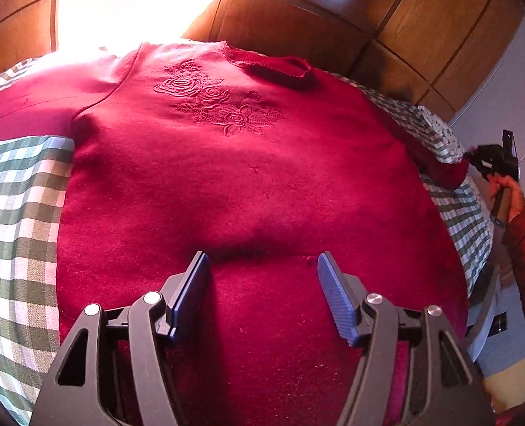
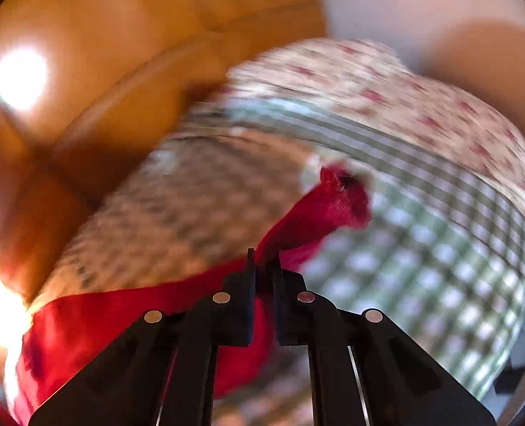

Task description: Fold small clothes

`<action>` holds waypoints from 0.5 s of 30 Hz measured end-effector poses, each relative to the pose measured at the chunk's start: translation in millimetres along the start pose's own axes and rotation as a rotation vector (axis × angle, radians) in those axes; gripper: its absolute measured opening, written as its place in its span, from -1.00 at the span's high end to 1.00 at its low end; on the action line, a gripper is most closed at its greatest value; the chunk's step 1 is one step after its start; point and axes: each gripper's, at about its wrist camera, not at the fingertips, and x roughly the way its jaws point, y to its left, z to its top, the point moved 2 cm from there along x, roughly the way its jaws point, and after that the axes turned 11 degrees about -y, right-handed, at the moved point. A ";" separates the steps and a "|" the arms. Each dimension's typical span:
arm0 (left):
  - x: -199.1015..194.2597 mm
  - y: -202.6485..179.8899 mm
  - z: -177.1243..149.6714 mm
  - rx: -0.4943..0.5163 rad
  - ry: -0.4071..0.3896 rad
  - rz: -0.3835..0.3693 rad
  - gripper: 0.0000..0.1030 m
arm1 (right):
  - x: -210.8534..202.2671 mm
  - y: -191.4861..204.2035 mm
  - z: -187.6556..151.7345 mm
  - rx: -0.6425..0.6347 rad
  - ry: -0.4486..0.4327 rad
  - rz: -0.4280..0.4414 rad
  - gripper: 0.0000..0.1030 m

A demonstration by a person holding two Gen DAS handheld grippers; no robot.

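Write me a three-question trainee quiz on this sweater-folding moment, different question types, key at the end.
1. True or false: the left gripper is clamped on the red sweater.
2. Multiple choice: what is the right gripper shut on? A) the checked cloth B) the sweater's sleeve C) nothing
3. Short answer: what decoration is on the sweater's chest, below the neckline?

Key
1. False: its jaws stand open over the lower part of the sweater, with nothing pinched.
2. B: the sleeve runs between the closed jaws, cuff end beyond them, above the checked cloth.
3. Embroidered roses, stitched in the same red.
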 end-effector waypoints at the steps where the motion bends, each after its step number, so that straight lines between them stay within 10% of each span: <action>1: -1.1 0.9 1.3 -0.010 -0.003 -0.007 -0.22 | -7.8 25.5 -0.1 -0.028 -0.011 0.071 0.88; 8: -11.4 15.7 14.7 -0.084 -0.051 -0.029 -0.22 | -57.5 201.0 -28.0 -0.221 -0.010 0.499 0.88; 15: -17.2 33.3 27.6 -0.159 -0.084 -0.055 -0.23 | -94.9 349.7 -124.2 -0.462 0.161 0.823 0.67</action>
